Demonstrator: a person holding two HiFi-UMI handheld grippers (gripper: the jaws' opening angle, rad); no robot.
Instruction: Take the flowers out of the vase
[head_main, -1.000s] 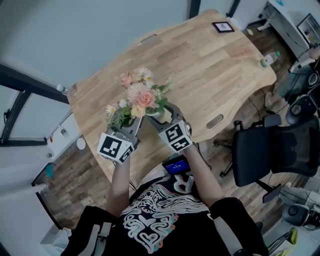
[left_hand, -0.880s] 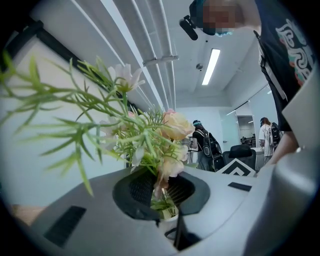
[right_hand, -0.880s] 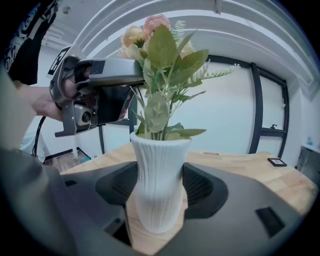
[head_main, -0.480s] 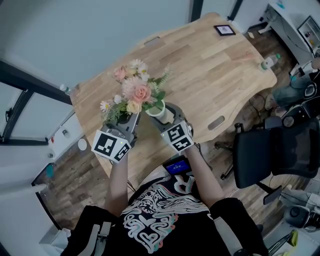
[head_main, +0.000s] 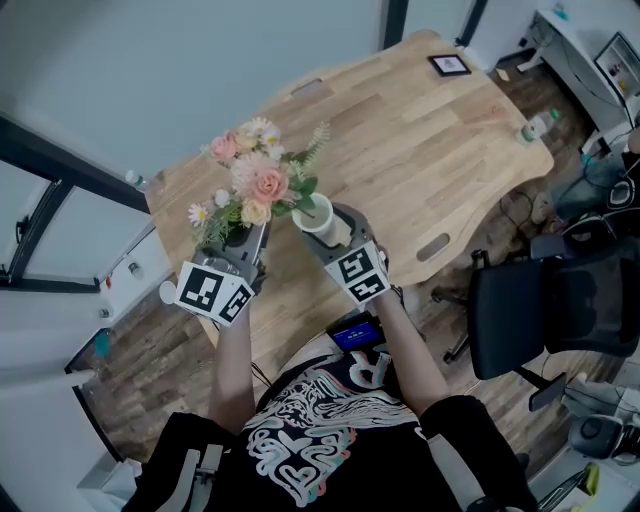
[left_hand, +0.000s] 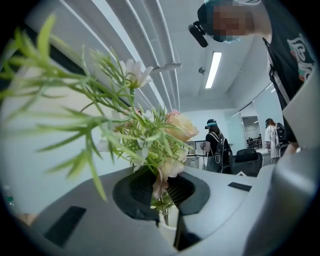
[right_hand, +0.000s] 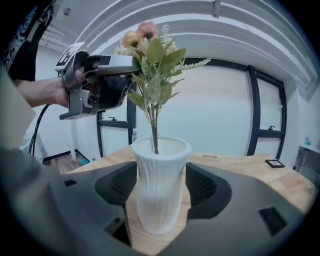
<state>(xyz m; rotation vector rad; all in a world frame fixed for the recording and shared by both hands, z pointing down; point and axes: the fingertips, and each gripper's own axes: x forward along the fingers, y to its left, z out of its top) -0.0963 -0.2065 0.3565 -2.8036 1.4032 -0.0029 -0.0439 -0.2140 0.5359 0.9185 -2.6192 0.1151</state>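
Note:
A bunch of pink, white and yellow flowers with green sprigs is lifted up and to the left of the white ribbed vase. My left gripper is shut on the stems, just below the blooms. In the right gripper view the stem ends still reach down into the vase. My right gripper is shut on that vase, which stands upright on the wooden table. The left gripper shows there at the upper left, level, at the height of the leaves.
A small framed picture lies at the table's far end and a bottle stands at its right edge. A black office chair is right of the table. A blue-screened device sits by the person's body. People stand in the background of the left gripper view.
My left gripper has risen and drifted left with the flowers, drawing the stems up out of the vase. The right gripper and the vase have stayed put.

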